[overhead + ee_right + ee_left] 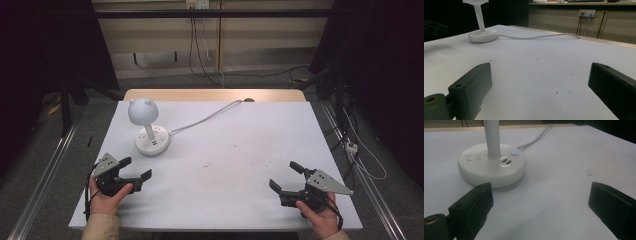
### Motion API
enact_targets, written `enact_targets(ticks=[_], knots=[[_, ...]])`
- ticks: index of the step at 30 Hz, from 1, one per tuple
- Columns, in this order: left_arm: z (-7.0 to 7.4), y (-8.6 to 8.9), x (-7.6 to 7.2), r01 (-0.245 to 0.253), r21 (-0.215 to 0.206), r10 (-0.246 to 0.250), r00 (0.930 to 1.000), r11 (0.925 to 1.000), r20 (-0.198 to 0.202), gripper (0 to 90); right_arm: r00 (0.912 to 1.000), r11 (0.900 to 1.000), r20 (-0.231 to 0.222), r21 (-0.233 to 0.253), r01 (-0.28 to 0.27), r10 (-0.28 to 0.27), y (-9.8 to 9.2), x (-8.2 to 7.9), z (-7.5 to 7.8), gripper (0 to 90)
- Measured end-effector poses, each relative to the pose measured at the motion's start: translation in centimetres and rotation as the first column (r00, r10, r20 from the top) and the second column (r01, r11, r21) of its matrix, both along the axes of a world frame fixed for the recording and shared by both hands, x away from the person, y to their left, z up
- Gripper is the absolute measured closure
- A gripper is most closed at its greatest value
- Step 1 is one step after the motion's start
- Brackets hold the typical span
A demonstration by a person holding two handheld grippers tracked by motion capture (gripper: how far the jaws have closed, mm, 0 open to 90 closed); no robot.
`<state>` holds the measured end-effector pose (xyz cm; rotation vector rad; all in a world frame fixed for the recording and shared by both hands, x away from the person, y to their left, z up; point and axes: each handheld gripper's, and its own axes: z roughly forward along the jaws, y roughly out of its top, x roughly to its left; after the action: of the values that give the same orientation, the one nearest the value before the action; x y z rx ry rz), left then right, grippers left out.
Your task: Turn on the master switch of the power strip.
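A small white lamp [143, 112] with a round eared head stands on a round white base [152, 141] at the table's left. The base [492, 164] carries sockets, two USB ports and a blue-lit button [514, 153], and a white cable [205, 119] runs from it to the far edge. My left gripper [135, 168] rests open just in front of the base, jaws wide apart with nothing between them. At the near right my right gripper [286, 176] stands open and empty, pointing across the table toward the lamp [482, 33].
A white sheet [240, 155] covers the table, with small dark specks [250, 161] near its middle. A wooden strip [215, 94] shows at the far edge. Metal rails [50, 165] run along both sides, and cables [350, 145] lie on the floor at the right.
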<state>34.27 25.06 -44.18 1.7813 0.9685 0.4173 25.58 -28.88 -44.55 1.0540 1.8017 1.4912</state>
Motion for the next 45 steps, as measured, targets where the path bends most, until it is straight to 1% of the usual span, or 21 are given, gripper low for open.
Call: enact_targets(ticks=[5, 7, 12, 15, 21, 25, 32, 36, 38, 40, 41, 45], knots=[[-0.1, 0.3, -0.2, 0.000, 0.000, 0.000, 1.0000, 1.0000, 0.000, 5.6, 1.0000, 1.000, 0.000, 0.000, -0.002, 0.002, 0.0, 0.0, 0.0, 4.8], [-0.2, 0.4, -0.4, -0.009, -0.004, 0.009, 1.0000, 1.0000, -0.002, 5.6, 1.0000, 1.000, 0.000, -0.001, -0.003, 0.003, 0.0, 0.0, 0.0, 4.8], [-0.3, 0.7, -0.6, -0.011, 0.001, 0.011, 0.9999, 0.9999, -0.005, 5.6, 1.0000, 1.000, -0.002, 0.001, -0.002, 0.002, 0.0, 0.0, 0.0, 4.8], [-0.3, 0.8, -0.8, -0.015, -0.004, 0.015, 0.9999, 0.9999, -0.007, 5.6, 1.0000, 1.000, -0.004, 0.001, -0.004, 0.004, 0.0, 0.0, 0.0, 4.8], [-0.3, 1.0, -1.0, -0.012, -0.003, 0.012, 0.9999, 0.9999, -0.003, 5.5, 1.0000, 1.000, -0.004, 0.001, -0.005, 0.005, -0.1, -0.1, 0.0, 4.7], [-0.4, 1.1, -1.0, -0.012, 0.004, 0.012, 0.9999, 0.9999, -0.006, 5.5, 1.0000, 1.000, -0.005, 0.001, -0.006, 0.006, -0.1, -0.1, 0.0, 4.7], [-0.2, 1.3, -1.3, -0.017, -0.009, 0.017, 0.9999, 0.9998, 0.001, 5.5, 0.9999, 1.000, -0.008, 0.000, -0.009, 0.009, -0.1, 0.0, -0.1, 4.8], [-0.3, 1.5, -1.3, -0.020, -0.007, 0.020, 0.9998, 0.9998, -0.004, 5.3, 0.9999, 1.000, -0.012, -0.001, -0.011, 0.011, 0.0, -0.1, -0.1, 4.8], [-0.3, 1.6, -1.4, -0.025, -0.001, 0.025, 0.9997, 0.9997, 0.001, 5.3, 0.9999, 1.000, -0.012, -0.002, -0.012, 0.012, 0.0, -0.1, -0.1, 4.8], [-0.2, 1.7, -1.4, -0.026, -0.007, 0.026, 0.9997, 0.9996, 0.002, 5.3, 0.9998, 1.000, -0.013, -0.002, -0.012, 0.012, 0.0, 0.0, -0.1, 4.8], [-0.2, 1.7, -1.4, -0.027, -0.003, 0.027, 0.9996, 0.9996, 0.003, 5.3, 0.9998, 1.000, -0.015, -0.001, -0.012, 0.012, -0.1, 0.0, -0.2, 4.8], [-0.4, 1.6, -1.4, -0.026, -0.003, 0.026, 0.9996, 0.9996, -0.004, 5.3, 0.9998, 1.000, -0.017, -0.001, -0.011, 0.011, 0.0, 0.1, -0.2, 4.8]])
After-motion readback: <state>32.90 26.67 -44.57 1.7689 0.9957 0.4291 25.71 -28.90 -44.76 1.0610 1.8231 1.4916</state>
